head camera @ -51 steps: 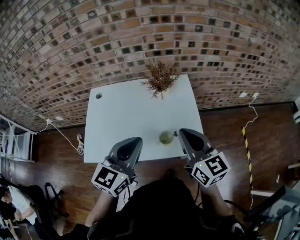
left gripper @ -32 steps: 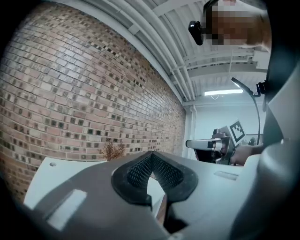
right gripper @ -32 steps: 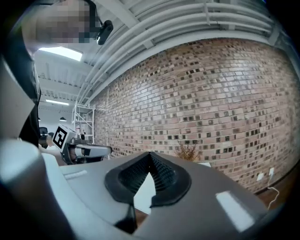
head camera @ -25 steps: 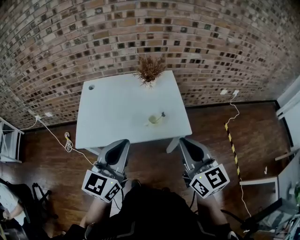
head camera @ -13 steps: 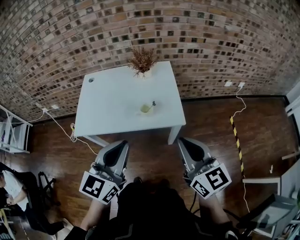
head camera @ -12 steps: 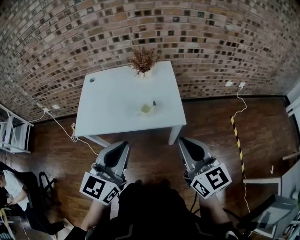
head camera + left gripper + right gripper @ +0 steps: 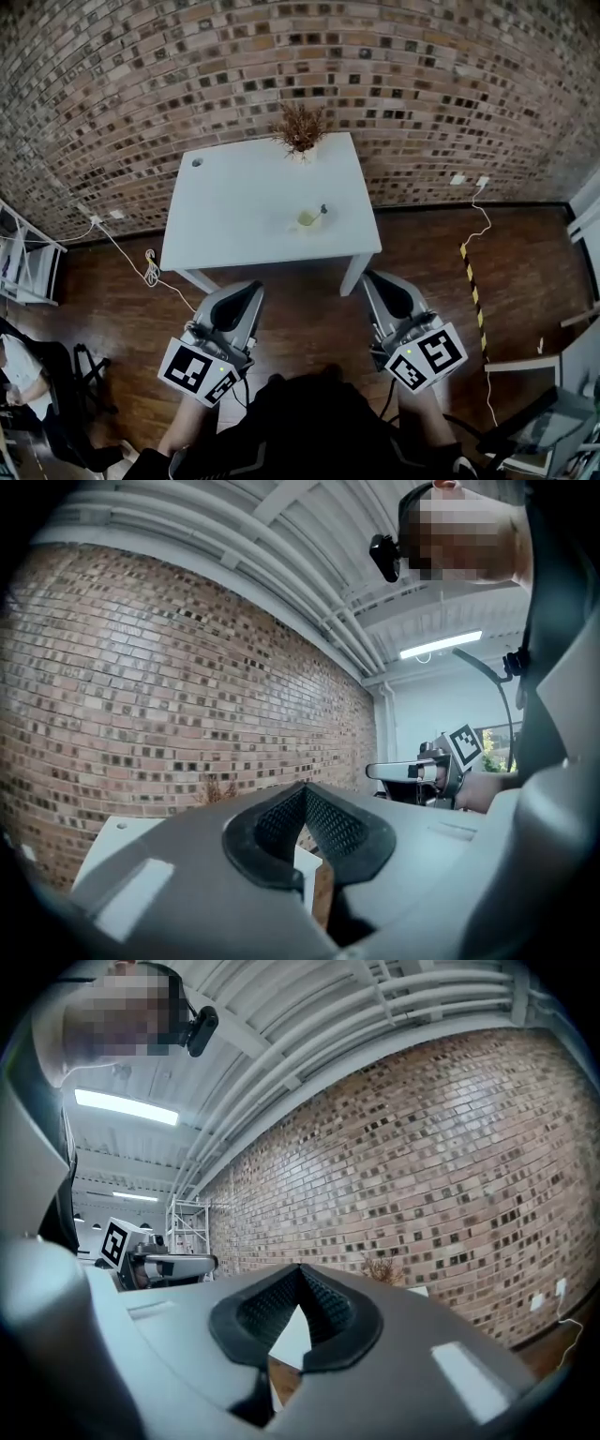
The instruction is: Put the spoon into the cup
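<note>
Soft, even indoor light fills every view. A long white ceiling strip light point(image 7: 441, 645) glares in the left gripper view. Fisheye distortion bows the red brick wall point(image 7: 281, 66), and the corners fall black. The left tool point(image 7: 305, 794) and right tool point(image 7: 300, 1274) look blurred up close.

Industrial lab space: brick wall point(image 7: 141, 75), ceiling pipes point(image 7: 394, 1026).

Left gripper point(image 7: 305, 787), jaws together and empty, before brick wall point(image 7: 178, 686).

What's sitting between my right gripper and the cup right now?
Nothing loose. In the head view, only bare wooden floor, then the near edge and bare top of the white table, separate the right gripper from the cup.
</note>
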